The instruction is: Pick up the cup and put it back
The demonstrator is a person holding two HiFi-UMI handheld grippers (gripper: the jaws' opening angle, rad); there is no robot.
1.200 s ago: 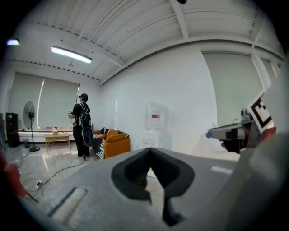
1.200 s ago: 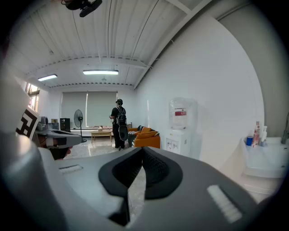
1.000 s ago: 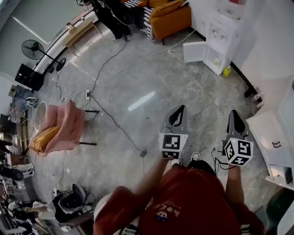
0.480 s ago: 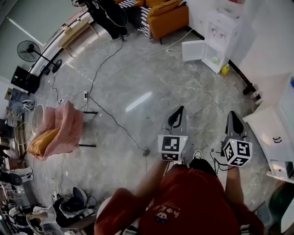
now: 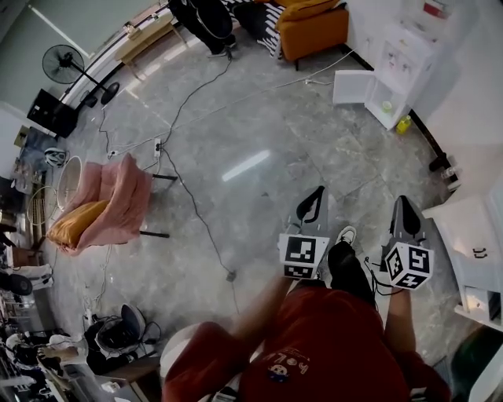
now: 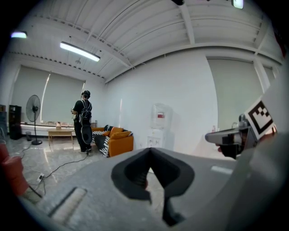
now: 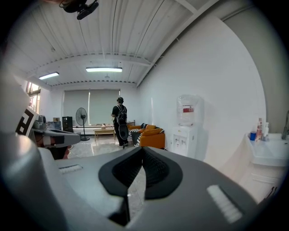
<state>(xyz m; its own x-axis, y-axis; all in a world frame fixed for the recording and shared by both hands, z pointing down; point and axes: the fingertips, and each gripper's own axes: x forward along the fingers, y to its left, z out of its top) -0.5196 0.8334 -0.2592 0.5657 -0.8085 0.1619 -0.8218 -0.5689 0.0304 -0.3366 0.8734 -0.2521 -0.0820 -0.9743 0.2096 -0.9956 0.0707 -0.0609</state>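
No cup can be made out in any view. In the head view my left gripper (image 5: pixel 317 192) and right gripper (image 5: pixel 403 202) are held side by side above the grey stone floor, both pointing towards the white water dispenser (image 5: pixel 410 49) at the far wall. In the left gripper view the left gripper (image 6: pixel 150 150) has its jaws meeting at the tip with nothing between them. The right gripper (image 7: pixel 143 149) is likewise shut and empty. The dispenser (image 7: pixel 186 116) stands ahead to the right, its lower cabinet door (image 5: pixel 351 86) swung open.
An orange sofa (image 5: pixel 314 27) and a person in black (image 5: pixel 206 17) are at the far side. A pink chair (image 5: pixel 118 208), a standing fan (image 5: pixel 66 63) and floor cables (image 5: pixel 196 208) lie left. A white counter (image 5: pixel 471 239) borders the right. A yellow-green bottle (image 5: pixel 403 123) stands by the dispenser.
The person has stepped across the floor, a shoe now forward between the grippers. Both grippers travelled along together, sitting slightly lower in the head view, jaws unchanged.
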